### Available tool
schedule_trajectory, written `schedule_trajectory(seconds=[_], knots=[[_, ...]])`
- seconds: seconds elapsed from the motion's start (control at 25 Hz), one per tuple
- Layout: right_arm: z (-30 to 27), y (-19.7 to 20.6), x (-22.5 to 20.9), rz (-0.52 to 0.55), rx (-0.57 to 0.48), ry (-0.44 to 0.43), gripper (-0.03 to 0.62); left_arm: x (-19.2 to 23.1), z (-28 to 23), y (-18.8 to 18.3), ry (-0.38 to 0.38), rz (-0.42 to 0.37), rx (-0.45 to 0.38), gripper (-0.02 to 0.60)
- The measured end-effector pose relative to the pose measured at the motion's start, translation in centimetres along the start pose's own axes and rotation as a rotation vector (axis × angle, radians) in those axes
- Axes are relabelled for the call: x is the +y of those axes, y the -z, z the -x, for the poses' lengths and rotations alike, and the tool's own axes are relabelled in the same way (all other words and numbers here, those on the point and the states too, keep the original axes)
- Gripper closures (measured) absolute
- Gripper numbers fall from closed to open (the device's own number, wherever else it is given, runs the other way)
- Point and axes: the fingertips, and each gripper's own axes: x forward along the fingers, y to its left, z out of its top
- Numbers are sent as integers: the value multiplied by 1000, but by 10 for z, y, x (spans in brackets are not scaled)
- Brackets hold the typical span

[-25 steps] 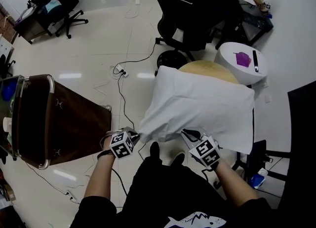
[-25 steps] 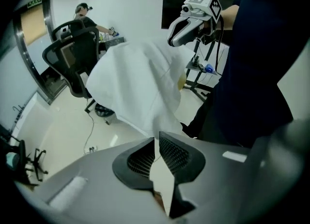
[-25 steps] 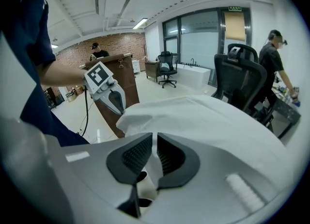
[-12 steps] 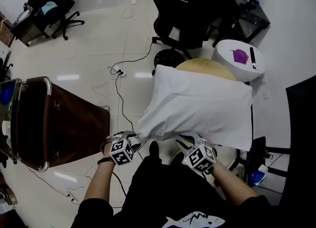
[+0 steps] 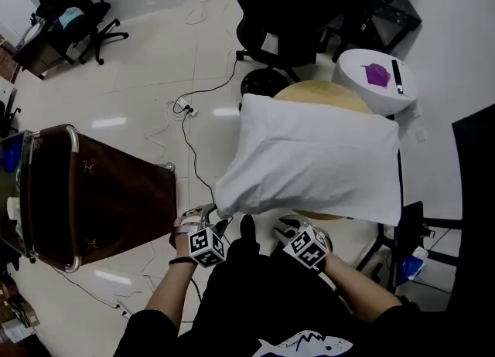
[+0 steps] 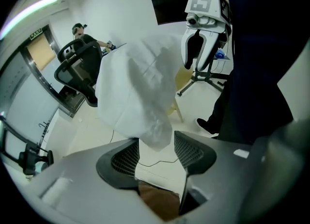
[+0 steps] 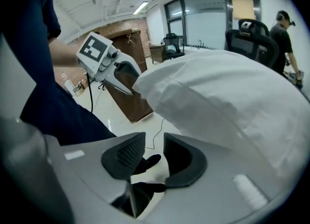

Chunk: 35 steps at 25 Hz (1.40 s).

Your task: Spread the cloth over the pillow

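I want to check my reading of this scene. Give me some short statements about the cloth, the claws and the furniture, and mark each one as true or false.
1. The white cloth covers most of the round yellowish table. True.
2. The left claw is clamped on the cloth. False: its jaws stand apart, having just opened, and a cloth corner hangs loose between them.
3. Nothing stands between the jaws of the right claw. True; they have just opened further.
4. The purple thing lies on the brown cabinet. False: it lies on the white round stand.
5. A black office chair stands beyond the table. True.
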Motion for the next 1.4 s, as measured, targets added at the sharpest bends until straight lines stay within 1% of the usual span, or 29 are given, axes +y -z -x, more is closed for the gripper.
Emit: schedule_trajectory(seconds=[0.04, 0.08, 0.16, 0.24, 0.36, 0.44, 0.48, 0.56, 0.64, 0.72, 0.76, 0.88, 0.96, 1.0, 1.08, 1.16, 1.2, 1.24, 1.28, 1.4], knots=[[0, -3, -1, -24, -13, 3, 465, 1, 1, -1, -4, -12, -1, 378], [1, -6, -3, -42, -24, 7, 465, 1, 2, -1, -2, -27, -4, 419], [2, -10, -7, -63, -39, 15, 465, -2, 6, -1, 14, -65, -8, 531], [5, -11, -9, -78, -48, 25, 465, -8, 15, -1, 37, -97, -10, 569], [9, -14, -9, -95, -66, 44, 465, -12, 29, -2, 62, -117, -22, 572], [13, -16, -5, -68, -76, 64, 463, -11, 42, -4, 78, -103, -25, 574], [15, -17, -3, -36, -80, 74, 461, -11, 48, -7, 84, -91, -24, 574], [19, -19, 4, 52, -88, 94, 456, -9, 60, -13, 99, -61, -18, 574], [23, -22, 8, 156, -101, 131, 445, -8, 68, -20, 121, -5, -18, 574], [29, -29, 8, 281, -119, 194, 436, -8, 74, -27, 139, 58, -31, 574], [31, -33, 8, 345, -124, 230, 434, -7, 77, -30, 141, 76, -35, 574], [26, -36, 2, 518, -98, 324, 430, -6, 84, -35, 132, 76, -24, 574], [17, -31, -1, 606, -60, 356, 424, -5, 86, -36, 120, 72, -12, 574], [13, -27, -2, 627, -45, 360, 424, -5, 87, -37, 113, 73, -10, 574], [9, -23, -5, 618, -31, 367, 426, -5, 89, -39, 99, 75, -8, 575], [9, -23, -6, 597, -33, 387, 460, -7, 90, -39, 88, 66, 0, 575], [11, -25, -5, 594, -41, 395, 495, -8, 89, -38, 82, 56, 10, 575], [14, -26, -3, 595, -50, 400, 553, -8, 89, -35, 75, 42, 22, 575], [16, -26, 0, 598, -56, 403, 583, -8, 87, -33, 65, 23, 37, 575], [21, -26, 5, 607, -61, 396, 583, -10, 80, -23, 44, -74, 92, 575]])
